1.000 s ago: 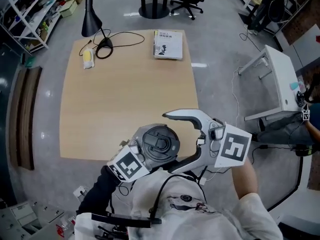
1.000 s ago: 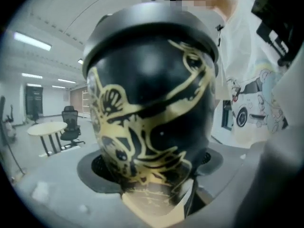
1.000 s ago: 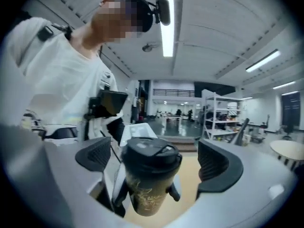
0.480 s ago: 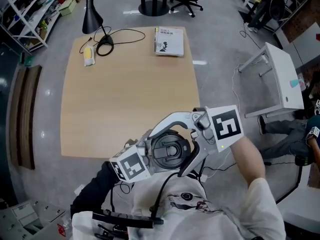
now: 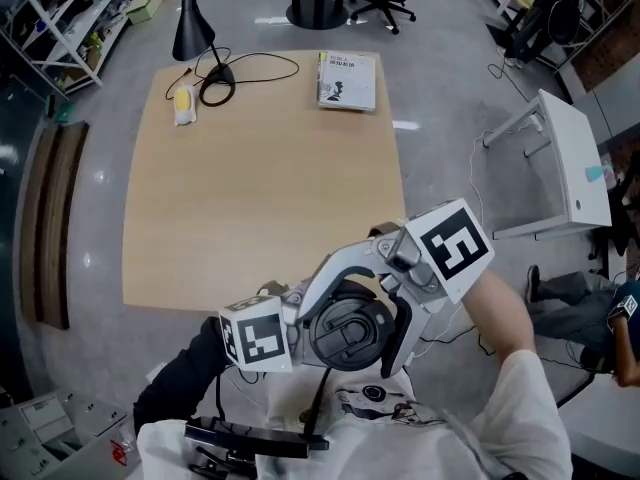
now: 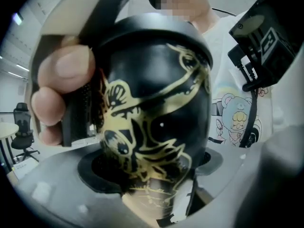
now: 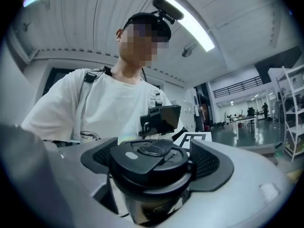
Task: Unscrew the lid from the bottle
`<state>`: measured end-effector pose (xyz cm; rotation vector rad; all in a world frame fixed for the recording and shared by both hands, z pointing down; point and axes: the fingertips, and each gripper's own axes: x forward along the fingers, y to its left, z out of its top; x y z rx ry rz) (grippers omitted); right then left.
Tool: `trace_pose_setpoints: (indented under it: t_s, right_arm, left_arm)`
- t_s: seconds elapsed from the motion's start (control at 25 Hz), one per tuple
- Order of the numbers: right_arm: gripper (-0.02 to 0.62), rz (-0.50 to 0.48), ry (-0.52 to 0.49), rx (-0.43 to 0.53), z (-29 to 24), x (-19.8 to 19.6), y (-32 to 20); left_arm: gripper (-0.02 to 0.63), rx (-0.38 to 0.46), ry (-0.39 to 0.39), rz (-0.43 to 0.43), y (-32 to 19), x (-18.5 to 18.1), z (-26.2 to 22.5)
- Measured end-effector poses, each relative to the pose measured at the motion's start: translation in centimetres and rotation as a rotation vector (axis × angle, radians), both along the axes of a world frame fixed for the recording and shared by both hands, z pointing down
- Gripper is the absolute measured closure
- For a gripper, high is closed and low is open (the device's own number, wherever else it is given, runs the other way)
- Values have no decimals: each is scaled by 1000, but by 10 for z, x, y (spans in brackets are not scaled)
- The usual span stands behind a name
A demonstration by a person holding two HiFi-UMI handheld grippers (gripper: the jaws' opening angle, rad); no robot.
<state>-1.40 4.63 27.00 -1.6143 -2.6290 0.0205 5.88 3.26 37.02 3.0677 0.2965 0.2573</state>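
A black bottle (image 6: 156,108) with a gold pattern is held close to the person's chest, off the table. My left gripper (image 6: 152,175) is shut on its body, both pads pressed against its sides. Only that gripper's marker cube (image 5: 257,334) shows in the head view. The bottle's black lid (image 5: 345,330) faces up. My right gripper (image 5: 350,343) reaches in from the right with one jaw on each side of the lid (image 7: 149,163). Its jaws have just been closing and both pads now bear on the lid's rim.
A wooden table (image 5: 260,168) lies ahead, with a book (image 5: 347,80), a black lamp (image 5: 195,28) with its cable, and a small yellow thing (image 5: 184,105) at its far edge. A white side table (image 5: 560,158) stands to the right. Fingers of a hand (image 6: 54,89) show beside the bottle.
The right gripper has swung in from the right and its jaws have closed round the lid. Both grippers and the bottle have drifted nearer the person's body.
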Motion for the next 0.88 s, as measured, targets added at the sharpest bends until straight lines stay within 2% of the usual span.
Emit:
trace_pose_setpoints:
  t_s: [0.08,0.12,0.16,0.24,0.32,0.4,0.48,0.56,0.6,0.76,0.88]
  right_arm:
    - [117,-22,49,17,4,0,1]
    - [115,28,80,5,5,-1,-3]
    - [110,122,105,-12,4,-1,-12]
    - [91,394,110,-32,-1,1,-39]
    - [89,666,109,1,1,1,-64]
    - [72,824,137,68,14,-12,-72]
    - [52,893,153,116,27,-35,-73]
    - [92,884,143,142,33,-46,-71]
    - [92,833,131,157,35,-44,-65]
    - [94,512,81,127,28,-22,-31]
    - [92,354,78,90,17,-12,-19]
  left_arm:
    - [195,-23,19,-6,0,3,-1]
    - [195,-34,31,-37,-5,4,-2]
    - [195,-38,36,-83,-12,6,-1]
    - [195,-25,17,-205,-34,7,4]
    - [195,-6,-32,-341,-57,-1,14]
    - [195,20,-92,-455,-74,-14,25]
    - [195,37,-145,-525,-84,-23,33]
    - [195,35,-166,-535,-85,-25,38]
    - [195,36,-165,-511,-81,-24,38]
    - [195,36,-115,-303,-49,-7,28]
    - [195,19,-60,-209,-35,2,16]
